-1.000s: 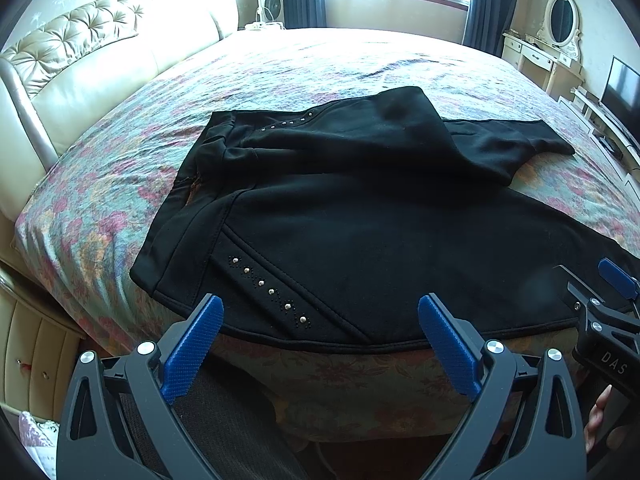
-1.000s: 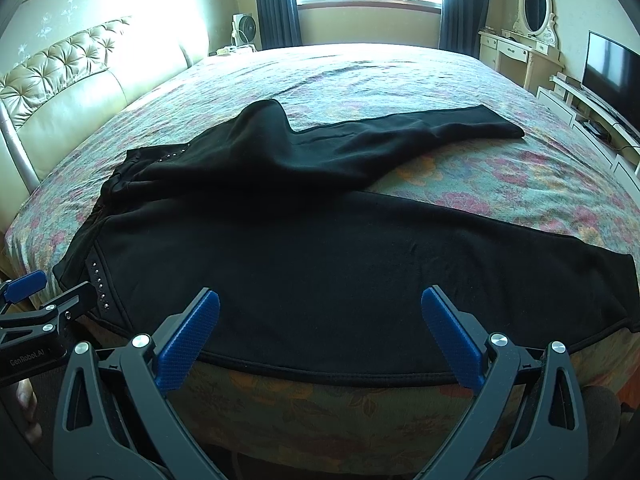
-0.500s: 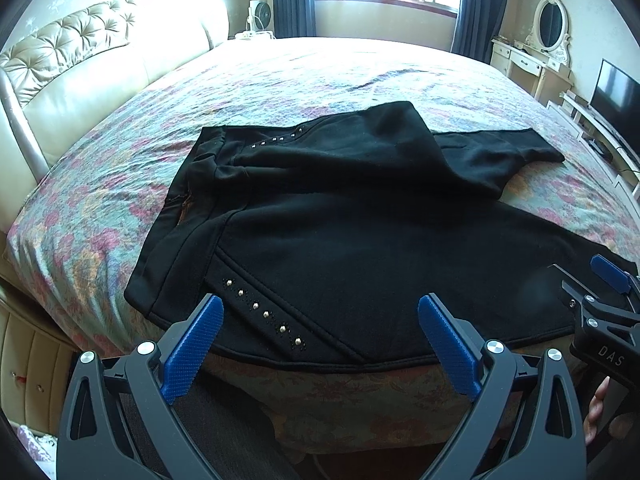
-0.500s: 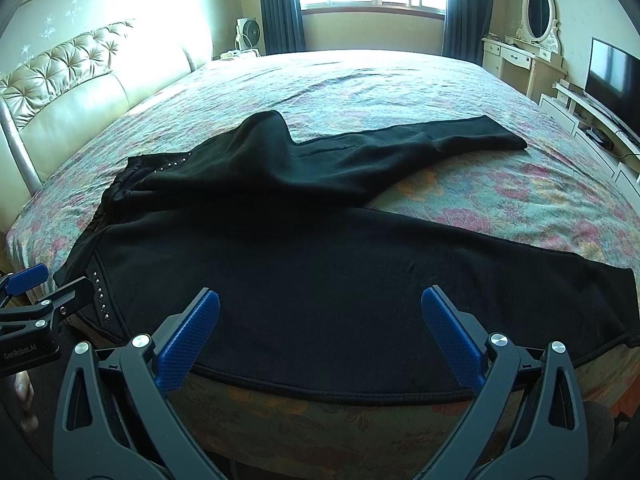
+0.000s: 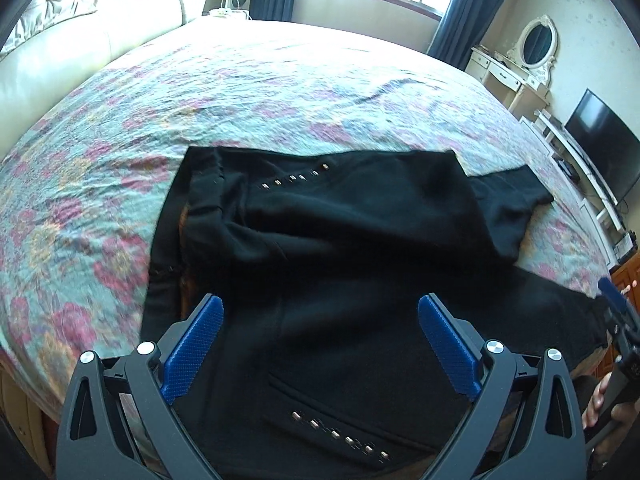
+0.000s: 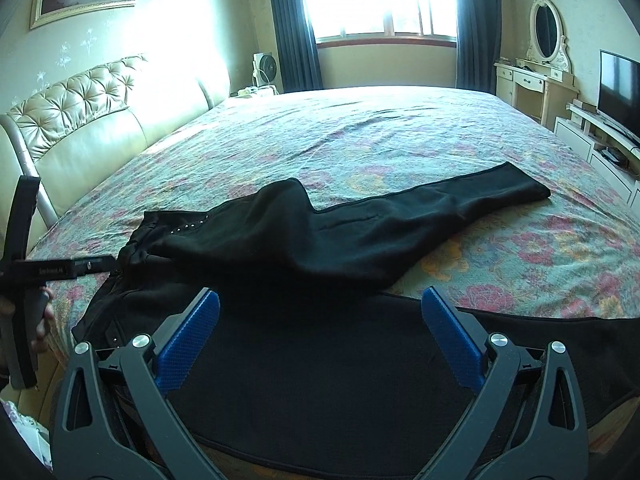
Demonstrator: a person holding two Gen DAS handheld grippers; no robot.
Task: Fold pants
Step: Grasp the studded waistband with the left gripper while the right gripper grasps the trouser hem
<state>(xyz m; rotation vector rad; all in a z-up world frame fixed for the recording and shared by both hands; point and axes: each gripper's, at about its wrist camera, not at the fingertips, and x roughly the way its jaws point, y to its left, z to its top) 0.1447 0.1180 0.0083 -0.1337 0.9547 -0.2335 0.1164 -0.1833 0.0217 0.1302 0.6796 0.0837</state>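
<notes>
Black pants point(image 5: 340, 248) with metal studs lie spread on the floral bedspread, waist at the left. One leg point(image 6: 420, 220) angles toward the far right; the other runs along the near bed edge. My left gripper point(image 5: 320, 344) hovers open over the hip area near the waistband, nothing between its blue pads. In the right wrist view my right gripper point(image 6: 320, 336) is open above the near leg, holding nothing. The left gripper's body point(image 6: 24, 276) shows at that view's left edge, held by a hand. The right gripper point(image 5: 618, 320) appears at the left wrist view's right edge.
The wide bed point(image 6: 360, 132) has a tufted cream headboard point(image 6: 80, 120) on the left. A dresser with an oval mirror point(image 6: 548, 32) and a TV point(image 6: 620, 88) stand along the right wall. A small fan point(image 6: 264, 68) sits by the window.
Both grippers have moved forward and up over the pants; the left one now sits above the hip area. Both stay open.
</notes>
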